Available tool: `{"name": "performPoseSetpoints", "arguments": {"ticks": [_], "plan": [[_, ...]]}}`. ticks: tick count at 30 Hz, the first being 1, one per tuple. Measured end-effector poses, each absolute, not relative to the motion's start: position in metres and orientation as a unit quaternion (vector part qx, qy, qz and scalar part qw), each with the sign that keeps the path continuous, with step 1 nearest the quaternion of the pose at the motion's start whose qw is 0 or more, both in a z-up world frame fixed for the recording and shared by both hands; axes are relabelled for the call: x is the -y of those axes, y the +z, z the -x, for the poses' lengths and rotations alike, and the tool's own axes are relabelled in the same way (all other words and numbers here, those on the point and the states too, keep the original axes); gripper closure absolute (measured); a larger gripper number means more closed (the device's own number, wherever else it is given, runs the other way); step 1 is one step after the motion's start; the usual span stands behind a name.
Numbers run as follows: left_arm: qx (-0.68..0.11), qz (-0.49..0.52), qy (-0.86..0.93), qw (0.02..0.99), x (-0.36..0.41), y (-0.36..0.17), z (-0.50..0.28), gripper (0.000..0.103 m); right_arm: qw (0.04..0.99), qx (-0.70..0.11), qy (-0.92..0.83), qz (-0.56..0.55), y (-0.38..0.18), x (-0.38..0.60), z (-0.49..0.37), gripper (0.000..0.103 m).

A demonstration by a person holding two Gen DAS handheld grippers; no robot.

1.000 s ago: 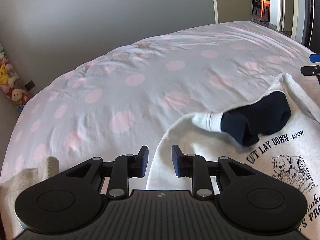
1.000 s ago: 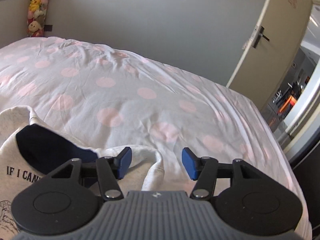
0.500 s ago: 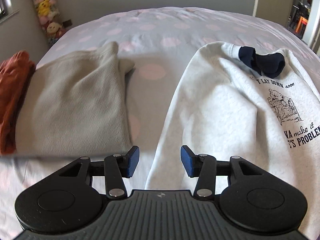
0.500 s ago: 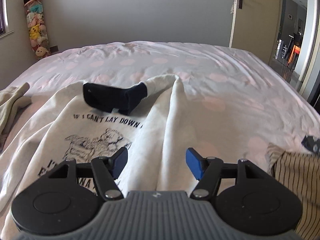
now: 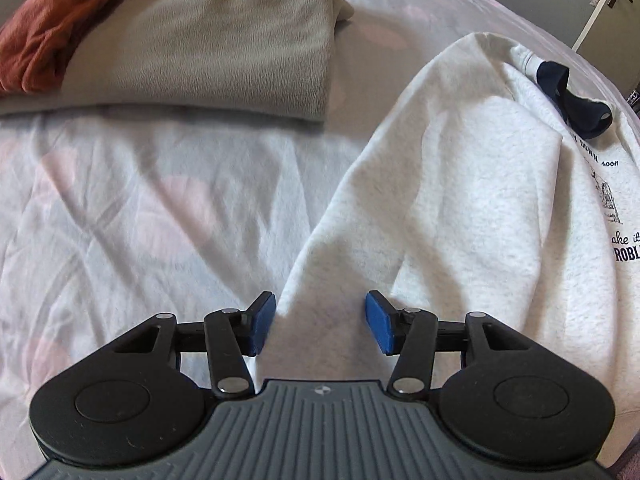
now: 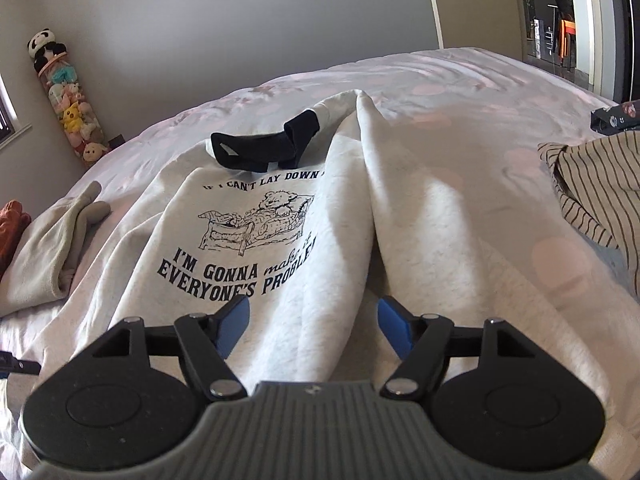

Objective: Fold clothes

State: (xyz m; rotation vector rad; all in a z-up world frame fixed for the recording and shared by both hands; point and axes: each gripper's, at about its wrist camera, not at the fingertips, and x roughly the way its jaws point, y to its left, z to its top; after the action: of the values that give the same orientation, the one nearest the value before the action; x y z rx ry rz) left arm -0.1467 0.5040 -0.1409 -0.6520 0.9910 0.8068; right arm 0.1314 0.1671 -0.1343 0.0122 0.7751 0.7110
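Here, nearest to me, the left gripper (image 5: pixel 318 326) stands open over the sweatshirt's (image 5: pixel 460 208) near left edge, one blue pad out over the bare bed (image 5: pixel 140 208), the other over grey fleece. The right gripper (image 6: pixel 314 330) is open too, straddling a raised ridge of cloth just right of the printed bear and lettering. Neither holds anything.

The sweatshirt lies face up across the middle of the bed, hem end toward the near edge, collar toward the far one. I would judge it soft, thick and limp, light enough to lift, though it will sag and drag on the cover. It shouldn't slip from the pads. A pinch through a doubled edge, at the hem corners or the side seams, looks the best hold; pinching the ridge would only lift a wrinkle.

Further off, a navy cuff (image 6: pixel 266 148) sits curled on the chest just above the lettering, so one sleeve looks folded across. Which sleeve, and where the other runs, I cannot tell. The hem itself is hidden beneath both grippers.

At the bed's left edge rest a beige folded garment (image 5: pixel 208 44) and a rust-coloured one (image 5: pixel 60 20); at the right edge a striped garment (image 6: pixel 596 188) is cut off by the frame.
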Motion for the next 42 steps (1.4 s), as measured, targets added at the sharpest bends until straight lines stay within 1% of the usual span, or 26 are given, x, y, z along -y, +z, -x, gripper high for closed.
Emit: {"name": "performPoseSetpoints", "arguments": {"ticks": [1,2,4,6,12,18,24,28,30,31,32,36,38,42], "plan": [[-0.453,0.305,0.368,0.753,-0.505,-0.143,0.147,0.077,0.864,-0.377,0.335,-0.006,-0.137,-0.168,-0.133,0.027],[-0.451,0.311,0.366,0.752,-0.506,-0.146,0.147,0.08,0.863,-0.384,0.329,-0.003,-0.14,-0.169,-0.134,0.027],[-0.448,0.317,0.363,0.753,-0.507,-0.148,0.147,0.096,0.862,-0.393,0.321,0.006,-0.144,-0.173,-0.135,0.027],[-0.441,0.315,0.364,0.757,-0.506,-0.148,0.148,0.099,0.861,-0.395,0.319,0.017,-0.146,-0.177,-0.134,0.027],[-0.383,0.284,0.385,0.79,-0.497,-0.118,0.158,0.102,0.858,-0.408,0.307,0.054,-0.154,-0.187,-0.133,0.027],[-0.335,0.229,0.412,0.816,-0.499,-0.06,0.162,0.102,0.856,-0.419,0.297,0.059,-0.158,-0.188,-0.135,0.027],[-0.312,0.186,0.44,0.821,-0.533,-0.008,0.16,0.102,0.855,-0.421,0.294,0.071,-0.161,-0.191,-0.135,0.027],[-0.319,0.17,0.476,0.802,-0.571,-0.004,0.168,0.102,0.854,-0.423,0.293,0.071,-0.162,-0.192,-0.135,0.027],[-0.332,0.171,0.492,0.786,-0.591,-0.013,0.173,0.101,0.854,-0.424,0.293,0.071,-0.162,-0.192,-0.135,0.027],[-0.339,0.171,0.497,0.78,-0.598,-0.018,0.175,0.099,0.854,-0.425,0.293,0.072,-0.162,-0.193,-0.135,0.027],[-0.345,0.171,0.501,0.775,-0.602,-0.024,0.176,0.094,0.853,-0.426,0.293,0.074,-0.163,-0.194,-0.135,0.027],[-0.357,0.172,0.51,0.764,-0.607,-0.042,0.18,0.088,0.851,-0.429,0.293,0.079,-0.164,-0.197,-0.135,0.027],[-0.352,0.175,0.509,0.766,-0.601,-0.045,0.182,0.077,0.85,-0.431,0.293,0.082,-0.165,-0.198,-0.136,0.027],[-0.341,0.178,0.49,0.782,-0.573,-0.046,0.177,0.065,0.849,-0.43,0.297,0.081,-0.164,-0.198,-0.135,0.027]]}}
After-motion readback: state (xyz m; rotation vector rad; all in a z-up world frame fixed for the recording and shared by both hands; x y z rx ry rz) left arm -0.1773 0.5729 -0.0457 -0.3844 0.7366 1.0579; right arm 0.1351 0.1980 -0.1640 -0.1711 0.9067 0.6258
